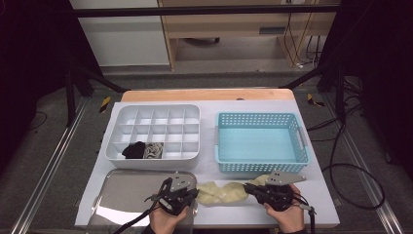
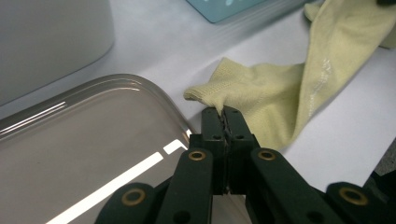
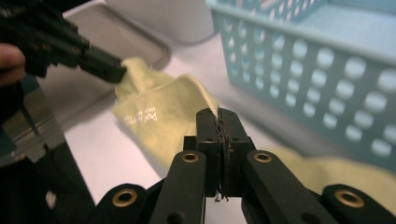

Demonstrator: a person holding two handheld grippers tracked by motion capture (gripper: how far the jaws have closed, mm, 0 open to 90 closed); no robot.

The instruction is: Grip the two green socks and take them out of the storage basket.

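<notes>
A pale yellow sock lies stretched along the front of the white table, between my two grippers. My left gripper is shut on the sock's cuff end, right beside the corner of the metal tray. My right gripper is shut on a raised fold of the sock, close in front of the blue basket. In the right gripper view the left gripper shows at the upper left, pinching the sock's far end.
A white divided organizer stands at the back left, with a black sock and a patterned sock in its front cells. The blue perforated basket stands at the back right. The shiny metal tray lies at the front left.
</notes>
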